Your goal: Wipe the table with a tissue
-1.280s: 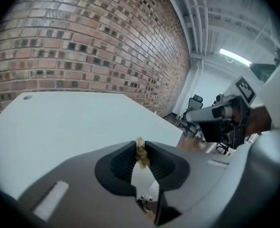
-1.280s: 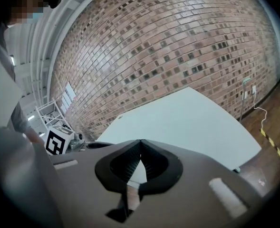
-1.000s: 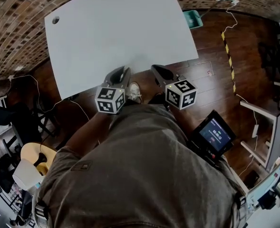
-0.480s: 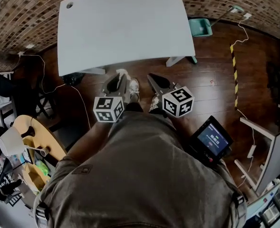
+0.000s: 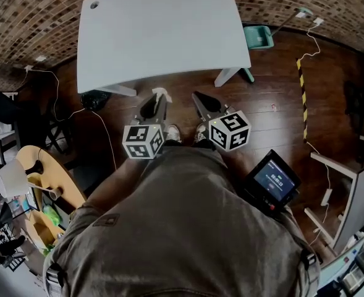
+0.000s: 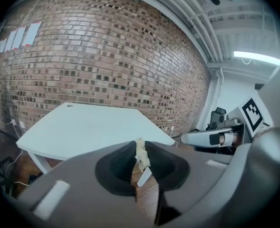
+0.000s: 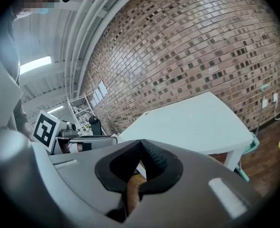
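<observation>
Wooden floor (image 5: 274,85) separates the table (image 5: 163,36) edge from the left gripper (image 5: 157,101) clamping tissue (image 5: 162,93) and the clenched right gripper (image 5: 198,98).

Crumpled white tissue (image 6: 140,152) pinched in left tongs (image 5: 157,99), pale table (image 5: 163,30) beyond

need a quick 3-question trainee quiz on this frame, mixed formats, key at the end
1. True or false: the tissue lies on the table.
2. The right gripper has its jaws: A) wide apart; B) together with nothing between them; C) closed on a cloth.
3. Fill in: in the head view both grippers are held over the wooden ____, short of the table's near edge.
Key: 1 false, it is pinched in the left gripper; 2 B; 3 floor.
</observation>
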`<state>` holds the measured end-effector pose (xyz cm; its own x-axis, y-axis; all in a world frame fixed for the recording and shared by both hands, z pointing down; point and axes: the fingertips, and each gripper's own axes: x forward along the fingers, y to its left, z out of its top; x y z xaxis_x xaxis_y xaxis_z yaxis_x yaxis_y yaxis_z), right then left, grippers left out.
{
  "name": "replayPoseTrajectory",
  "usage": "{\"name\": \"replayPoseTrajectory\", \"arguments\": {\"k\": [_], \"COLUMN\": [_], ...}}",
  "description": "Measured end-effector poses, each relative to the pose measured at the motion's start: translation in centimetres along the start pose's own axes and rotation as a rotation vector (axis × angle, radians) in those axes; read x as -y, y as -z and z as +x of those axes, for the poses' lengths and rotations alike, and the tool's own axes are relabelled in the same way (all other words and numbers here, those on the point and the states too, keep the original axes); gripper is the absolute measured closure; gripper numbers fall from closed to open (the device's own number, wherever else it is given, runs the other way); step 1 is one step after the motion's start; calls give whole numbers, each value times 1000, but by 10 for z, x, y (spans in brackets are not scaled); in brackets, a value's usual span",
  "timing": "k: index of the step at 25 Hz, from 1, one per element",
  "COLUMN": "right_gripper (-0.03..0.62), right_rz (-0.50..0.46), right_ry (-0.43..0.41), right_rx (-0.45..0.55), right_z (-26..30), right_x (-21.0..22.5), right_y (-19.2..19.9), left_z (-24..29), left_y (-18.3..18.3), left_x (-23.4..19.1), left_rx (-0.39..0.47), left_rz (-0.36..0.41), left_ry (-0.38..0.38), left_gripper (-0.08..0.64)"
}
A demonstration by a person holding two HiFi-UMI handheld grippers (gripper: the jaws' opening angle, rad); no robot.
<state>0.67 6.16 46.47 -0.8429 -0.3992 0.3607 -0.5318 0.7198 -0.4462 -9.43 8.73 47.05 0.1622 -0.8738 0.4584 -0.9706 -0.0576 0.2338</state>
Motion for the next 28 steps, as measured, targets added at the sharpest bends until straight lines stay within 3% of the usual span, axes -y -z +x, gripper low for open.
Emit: {"name": "replayPoseTrajectory", "arguments": {"k": [13,28], "right_gripper": [580,580], "right_rz": [-31,-30], "right_ry": [61,84], "right_rx": [-44,-52], "right_z": [13,19], "right_x": [-17,-29], "right_y": [10,13], "left_z": [-6,-12], "left_y": [7,7], "left_x": [-13,-27], "left_rx": [-10,-24], "left_rz": [-9,-18], "left_ry": [75,98], "left_gripper": [503,503]}}
